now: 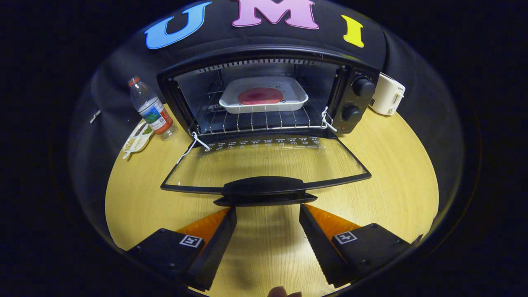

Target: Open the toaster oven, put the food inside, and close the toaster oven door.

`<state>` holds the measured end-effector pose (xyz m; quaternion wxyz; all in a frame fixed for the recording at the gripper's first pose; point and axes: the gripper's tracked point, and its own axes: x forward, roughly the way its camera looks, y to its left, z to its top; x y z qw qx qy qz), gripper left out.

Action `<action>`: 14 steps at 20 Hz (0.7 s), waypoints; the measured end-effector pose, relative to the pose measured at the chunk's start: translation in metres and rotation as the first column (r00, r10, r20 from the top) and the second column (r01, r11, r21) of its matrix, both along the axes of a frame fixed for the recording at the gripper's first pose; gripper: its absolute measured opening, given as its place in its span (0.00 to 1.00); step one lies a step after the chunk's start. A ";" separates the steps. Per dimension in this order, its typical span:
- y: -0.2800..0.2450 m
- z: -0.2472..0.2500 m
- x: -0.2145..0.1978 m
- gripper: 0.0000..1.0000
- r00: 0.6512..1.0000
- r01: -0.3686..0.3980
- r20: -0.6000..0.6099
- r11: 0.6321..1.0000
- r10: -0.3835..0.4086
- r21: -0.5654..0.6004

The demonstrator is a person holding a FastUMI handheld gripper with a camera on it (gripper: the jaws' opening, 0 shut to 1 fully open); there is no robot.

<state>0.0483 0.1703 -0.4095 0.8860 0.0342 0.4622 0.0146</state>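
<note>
A black toaster oven stands on the wooden table with its glass door folded down flat toward me. On the wire rack inside rests a white tray carrying a round pink slice of food. The door's black handle lies just ahead of my fingertips. My gripper is open, with nothing between its fingers, and its tips sit right below the handle, one on each side of its middle.
A plastic water bottle and a small dish of snacks stand left of the oven. A white appliance sits to its right. Bare wooden tabletop spreads around the door.
</note>
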 end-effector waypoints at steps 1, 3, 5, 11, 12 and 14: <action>0.000 0.007 0.002 0.99 1.000 0.000 0.009 1.000 0.000 0.006; -0.001 0.018 0.000 0.99 1.000 0.007 0.025 1.000 -0.008 0.014; 0.000 0.034 0.004 0.99 0.998 0.014 0.058 1.000 -0.016 0.024; 0.001 0.095 0.048 1.00 0.983 0.038 0.175 0.996 -0.052 0.081; 0.000 0.107 0.055 0.99 0.978 0.039 0.200 0.996 -0.056 0.086; -0.004 0.130 0.062 0.99 0.965 0.029 0.255 0.995 -0.051 0.090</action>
